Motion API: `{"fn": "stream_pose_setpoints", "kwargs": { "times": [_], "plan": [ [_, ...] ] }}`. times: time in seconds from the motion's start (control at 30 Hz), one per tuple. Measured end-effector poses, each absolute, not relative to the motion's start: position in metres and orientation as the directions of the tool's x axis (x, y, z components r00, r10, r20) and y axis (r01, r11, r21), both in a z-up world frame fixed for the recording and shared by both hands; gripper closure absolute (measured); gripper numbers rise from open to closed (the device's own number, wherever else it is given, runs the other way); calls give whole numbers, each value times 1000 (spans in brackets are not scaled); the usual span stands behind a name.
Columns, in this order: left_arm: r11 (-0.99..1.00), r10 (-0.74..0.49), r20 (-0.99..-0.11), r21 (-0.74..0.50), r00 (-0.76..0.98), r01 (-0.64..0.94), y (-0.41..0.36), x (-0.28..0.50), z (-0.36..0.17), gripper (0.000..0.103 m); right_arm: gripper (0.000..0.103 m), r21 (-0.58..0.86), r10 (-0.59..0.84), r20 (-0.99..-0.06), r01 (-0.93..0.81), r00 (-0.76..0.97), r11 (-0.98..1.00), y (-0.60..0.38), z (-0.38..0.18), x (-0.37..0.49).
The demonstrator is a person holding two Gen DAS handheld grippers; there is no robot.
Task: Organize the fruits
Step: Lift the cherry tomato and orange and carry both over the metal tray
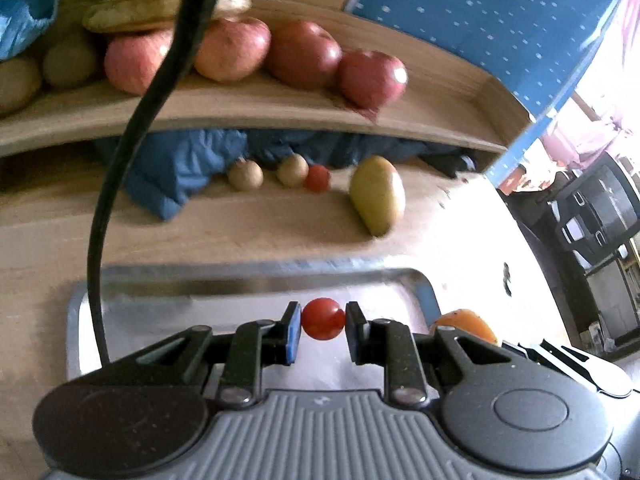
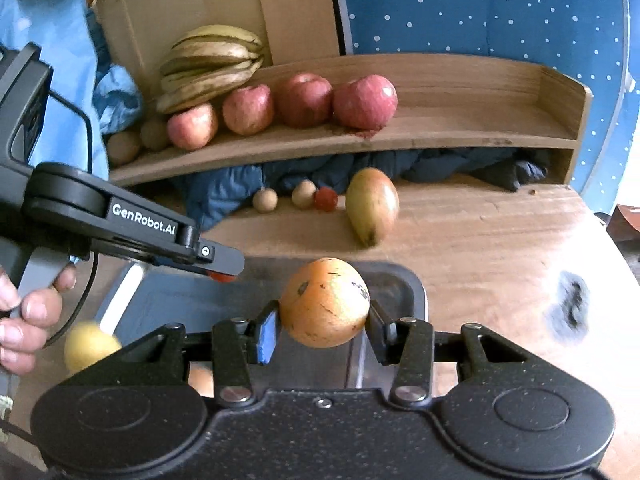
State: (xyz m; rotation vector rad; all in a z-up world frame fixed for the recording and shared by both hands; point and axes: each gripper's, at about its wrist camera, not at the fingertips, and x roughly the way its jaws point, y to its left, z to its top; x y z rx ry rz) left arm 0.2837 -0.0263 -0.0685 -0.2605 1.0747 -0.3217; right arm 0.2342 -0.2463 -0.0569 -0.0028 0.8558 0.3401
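My left gripper is shut on a small red cherry tomato above the metal tray. My right gripper is shut on an orange fruit above the same tray's right end; this fruit shows partly in the left wrist view. The left gripper appears in the right wrist view with the tomato at its tip. A wooden shelf holds several red apples, bananas and brown fruits. On the table lie a mango, a second cherry tomato and two small brown balls.
Blue cloth is stuffed under the shelf. A yellow fruit lies at the tray's left. A blue dotted wall stands behind. A dark stain marks the wooden table on the right.
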Motion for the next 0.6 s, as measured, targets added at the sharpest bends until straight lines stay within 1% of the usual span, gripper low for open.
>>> {"fn": "stream_pose_setpoints", "kwargs": {
  "times": [0.27, 0.6],
  "plan": [
    [919, -394, -820, -356, 415, 170, -51, 250, -68, 77, 56, 103, 295, -769, -344, 567, 933, -267, -59, 195],
    [921, -388, -831, -330, 398, 208, -77, 233, -73, 77, 56, 80, 290, -793, -380, 536, 921, -276, -64, 170]
  ]
}}
